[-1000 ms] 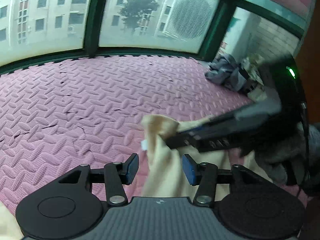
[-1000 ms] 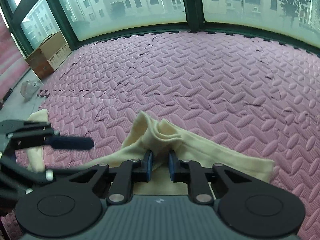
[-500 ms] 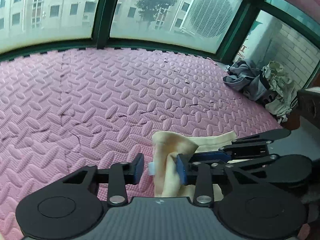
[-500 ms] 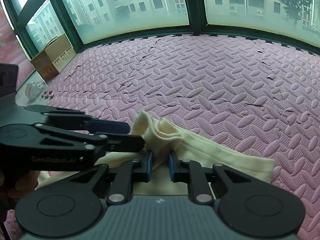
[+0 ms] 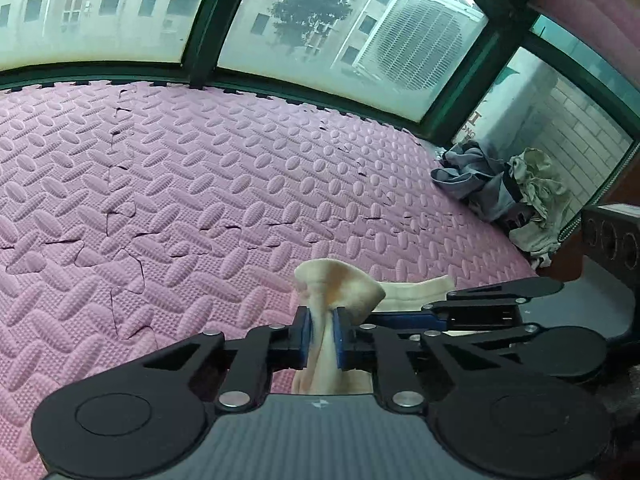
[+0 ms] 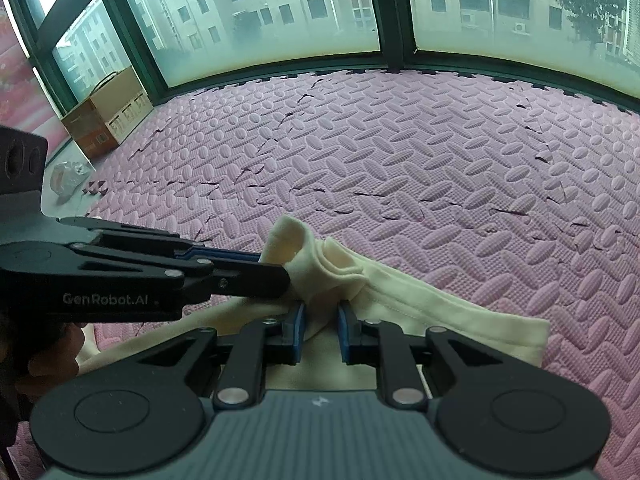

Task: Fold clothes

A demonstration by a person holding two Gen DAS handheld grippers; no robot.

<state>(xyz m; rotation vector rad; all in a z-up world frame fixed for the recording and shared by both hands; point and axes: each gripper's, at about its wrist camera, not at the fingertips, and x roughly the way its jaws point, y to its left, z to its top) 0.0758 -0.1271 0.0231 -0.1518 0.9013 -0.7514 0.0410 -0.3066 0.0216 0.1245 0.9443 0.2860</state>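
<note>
A cream garment [image 5: 340,284] lies bunched on the pink foam mat [image 5: 160,200]. My left gripper [image 5: 322,334] is closing its jaws on a raised fold of it, and the blue pads press the cloth from both sides. In the right wrist view the garment [image 6: 420,300] trails off to the right, and my right gripper [image 6: 322,332] is shut on a neighbouring fold. The left gripper [image 6: 276,268] comes in from the left, its tips at the same bunch. Both grippers hold the cloth close together.
A heap of grey and beige clothes [image 5: 492,188] lies at the mat's far right corner. A cardboard box [image 6: 108,120] and a plastic bag [image 6: 68,176] sit off the mat at the left. Green-framed windows run along the far edge.
My left gripper came up to the cream fold beside the right gripper and its jaws narrowed from wide apart onto the cloth. The right gripper kept still, shut on its fold.
</note>
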